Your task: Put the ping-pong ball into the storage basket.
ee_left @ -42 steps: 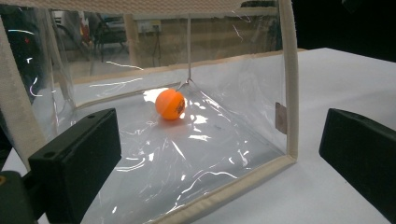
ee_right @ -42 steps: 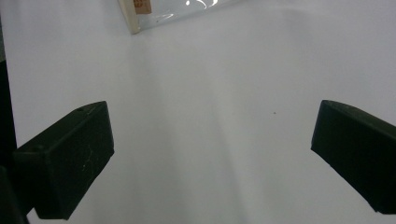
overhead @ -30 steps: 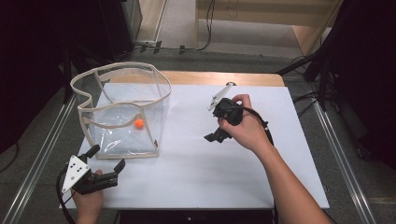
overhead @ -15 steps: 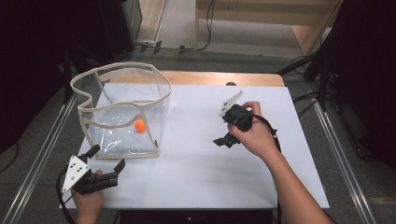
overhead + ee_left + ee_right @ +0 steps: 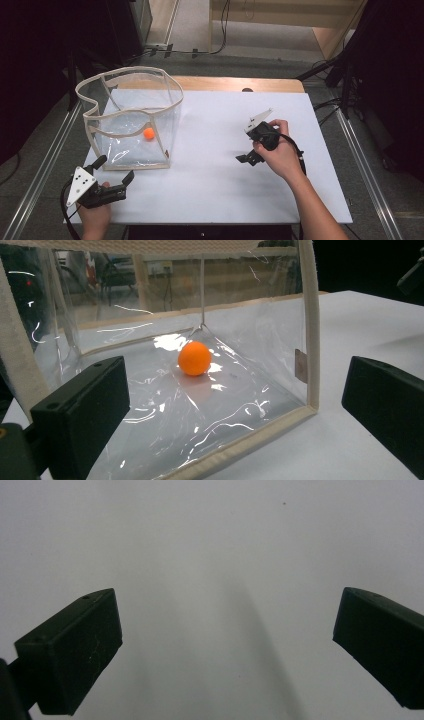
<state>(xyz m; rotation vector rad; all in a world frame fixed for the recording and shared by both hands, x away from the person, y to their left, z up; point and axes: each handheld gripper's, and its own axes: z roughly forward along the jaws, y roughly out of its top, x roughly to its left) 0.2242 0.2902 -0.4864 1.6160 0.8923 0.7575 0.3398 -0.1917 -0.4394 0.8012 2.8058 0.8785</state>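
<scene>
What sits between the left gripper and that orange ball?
The clear bag's front wall. In the left gripper view, the ball rests inside the bag, seen through the plastic beyond the open left gripper, which is outside it.

An orange ball (image 5: 194, 358), clear cream-trimmed bag (image 5: 95, 131), white table (image 5: 220, 170).

Glossy clear plastic bag (image 5: 240, 405), cloth-trimmed; matt white table (image 5: 225, 165)

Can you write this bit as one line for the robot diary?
orange ball: inside clear bag | left gripper: open, near bag | right gripper: open, empty, over white table
</scene>
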